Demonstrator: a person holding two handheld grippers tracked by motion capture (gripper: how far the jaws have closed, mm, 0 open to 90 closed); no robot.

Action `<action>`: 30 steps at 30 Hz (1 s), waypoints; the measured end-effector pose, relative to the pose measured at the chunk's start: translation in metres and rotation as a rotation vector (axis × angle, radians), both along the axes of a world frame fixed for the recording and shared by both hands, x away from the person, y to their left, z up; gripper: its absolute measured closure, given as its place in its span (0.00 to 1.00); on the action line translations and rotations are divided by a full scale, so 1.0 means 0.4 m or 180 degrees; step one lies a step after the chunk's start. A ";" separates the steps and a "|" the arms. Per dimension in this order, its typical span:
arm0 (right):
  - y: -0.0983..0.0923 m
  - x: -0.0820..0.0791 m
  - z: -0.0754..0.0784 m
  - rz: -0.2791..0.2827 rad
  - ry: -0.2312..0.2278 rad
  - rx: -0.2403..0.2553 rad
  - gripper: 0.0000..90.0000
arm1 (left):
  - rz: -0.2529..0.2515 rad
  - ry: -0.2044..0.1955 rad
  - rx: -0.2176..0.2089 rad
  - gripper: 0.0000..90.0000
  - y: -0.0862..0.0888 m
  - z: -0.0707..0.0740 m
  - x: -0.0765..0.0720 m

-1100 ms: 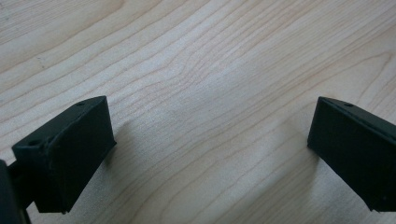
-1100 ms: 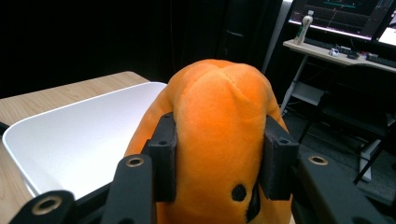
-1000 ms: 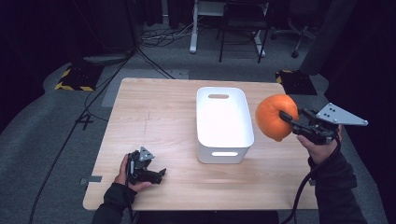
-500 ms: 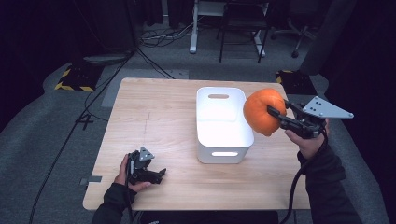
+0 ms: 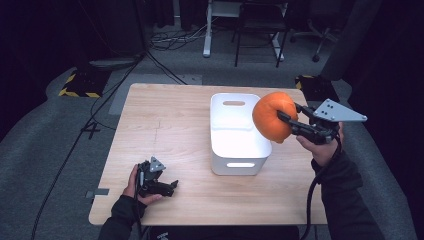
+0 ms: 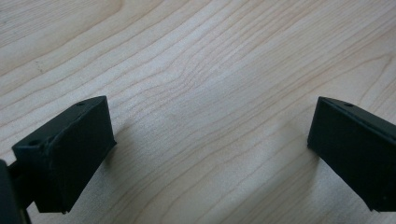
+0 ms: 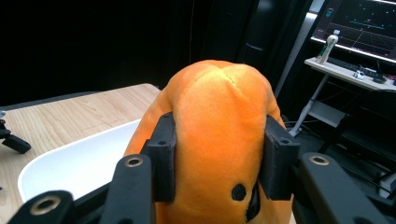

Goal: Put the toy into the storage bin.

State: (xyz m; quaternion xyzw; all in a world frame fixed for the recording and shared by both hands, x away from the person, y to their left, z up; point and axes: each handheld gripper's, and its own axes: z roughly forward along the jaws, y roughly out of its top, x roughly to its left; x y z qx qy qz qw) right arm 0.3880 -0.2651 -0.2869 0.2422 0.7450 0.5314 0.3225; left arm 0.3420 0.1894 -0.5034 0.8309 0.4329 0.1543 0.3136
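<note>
One orange plush (image 5: 270, 116), pinched between the right gripper's (image 5: 287, 120) fingers, hangs over the right rim of the one white bin (image 5: 220, 150). The left gripper (image 5: 167, 186) rests on the counter (image 5: 165, 120), fingers wide apart, empty.

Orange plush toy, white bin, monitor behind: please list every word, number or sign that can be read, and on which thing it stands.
None can be read.
Orange plush toy: black marks only, no letters.
White bin: no label visible.
Monitor: lines too small and blurred to read.
Wooden table: bare grain.
</note>
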 end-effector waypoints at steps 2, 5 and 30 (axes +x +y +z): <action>0.005 0.003 0.001 0.0006 0.0015 0.0009 0.62 | -0.0003 0.0000 -0.0001 0.01 0.000 0.000 0.000; 0.012 0.008 0.001 0.0016 0.0022 0.0018 0.62 | -0.0004 0.0000 -0.0001 0.01 0.000 0.000 0.000; 0.075 0.023 -0.021 0.0156 0.0081 -0.0001 0.62 | 0.0034 -0.0006 -0.0025 0.01 -0.001 -0.002 -0.004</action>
